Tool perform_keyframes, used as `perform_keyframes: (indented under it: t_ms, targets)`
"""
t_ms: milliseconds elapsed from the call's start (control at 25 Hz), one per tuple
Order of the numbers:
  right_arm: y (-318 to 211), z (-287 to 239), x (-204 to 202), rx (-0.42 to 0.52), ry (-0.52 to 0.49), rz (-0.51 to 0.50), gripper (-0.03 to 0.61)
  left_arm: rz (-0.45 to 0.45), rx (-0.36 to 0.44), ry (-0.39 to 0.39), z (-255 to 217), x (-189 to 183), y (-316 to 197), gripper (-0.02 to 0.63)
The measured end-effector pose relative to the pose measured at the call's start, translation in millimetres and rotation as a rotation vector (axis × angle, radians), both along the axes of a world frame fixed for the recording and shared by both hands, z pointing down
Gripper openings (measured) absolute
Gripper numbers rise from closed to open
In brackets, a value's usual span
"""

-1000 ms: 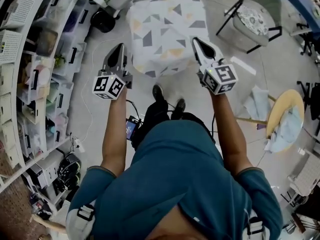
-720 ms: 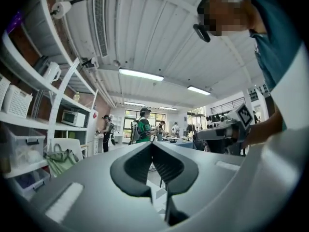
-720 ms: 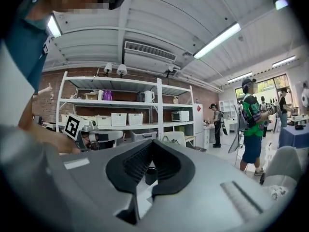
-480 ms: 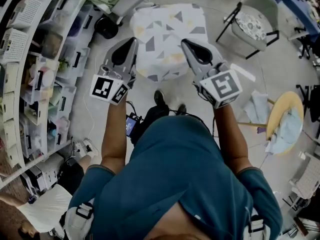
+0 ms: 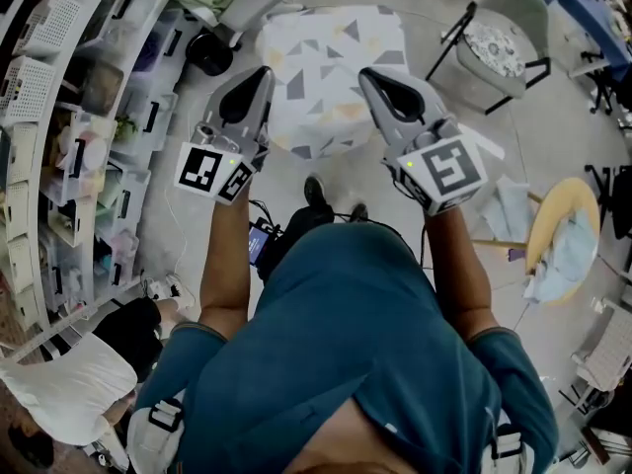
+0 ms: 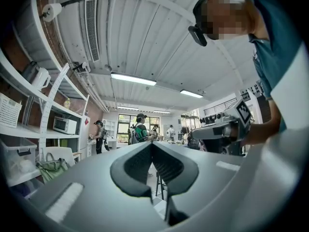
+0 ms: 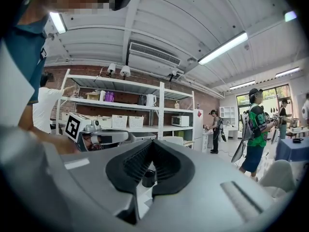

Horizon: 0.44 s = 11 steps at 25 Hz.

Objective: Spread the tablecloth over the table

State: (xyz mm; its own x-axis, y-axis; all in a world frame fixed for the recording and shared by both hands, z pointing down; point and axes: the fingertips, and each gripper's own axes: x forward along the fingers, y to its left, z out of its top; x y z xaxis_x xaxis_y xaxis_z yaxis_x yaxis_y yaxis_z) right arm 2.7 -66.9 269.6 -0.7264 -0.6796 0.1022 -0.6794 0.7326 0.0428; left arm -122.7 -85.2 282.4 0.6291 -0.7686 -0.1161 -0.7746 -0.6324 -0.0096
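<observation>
Grey left gripper, right gripper — risen.

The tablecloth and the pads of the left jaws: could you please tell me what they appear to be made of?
Tablecloth: probably thin woven fabric, matte white, printed with grey and pale yellow triangles; it drapes softly and rounds off at its corners. Pads: likely black rubber or soft plastic, matte, with fine ribbing on the faces that meet.

Overhead head camera; level gripper cameras, shelving shared
</observation>
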Motion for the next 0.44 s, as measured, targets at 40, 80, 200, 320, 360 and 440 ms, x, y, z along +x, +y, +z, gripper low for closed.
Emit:
perform_keyframes:
  t_ms: [40,80,200,320,360,440]
  targets:
    - [-0.7,0.3,1.5,-0.001,0.0,0.003,0.008,0.001,-0.003,0.002,0.6,0.4,-0.2,-0.003]
    - [-1.5,0.6,2.8,-0.002,-0.001,0.005,0.008,0.001,-0.005,0.003,1.0,0.6,-0.6,-0.003]
    - [-3.9,1.9,5.4,-0.01,-0.004,0.009,0.008,0.0,-0.012,0.005,2.4,1.0,-2.6,-0.003]
    - [-4.7,3.4,6.6,-0.017,-0.007,0.012,0.008,0.001,-0.015,0.006,3.7,1.2,-3.6,-0.003]
    - [-4.8,3.9,6.8,-0.019,-0.008,0.012,0.008,0.001,-0.016,0.007,4.2,1.0,-3.6,-0.003]
    - [-5.0,4.9,7.1,-0.024,-0.009,0.014,0.008,0.0,-0.017,0.008,5.1,0.5,-3.6,-0.003]
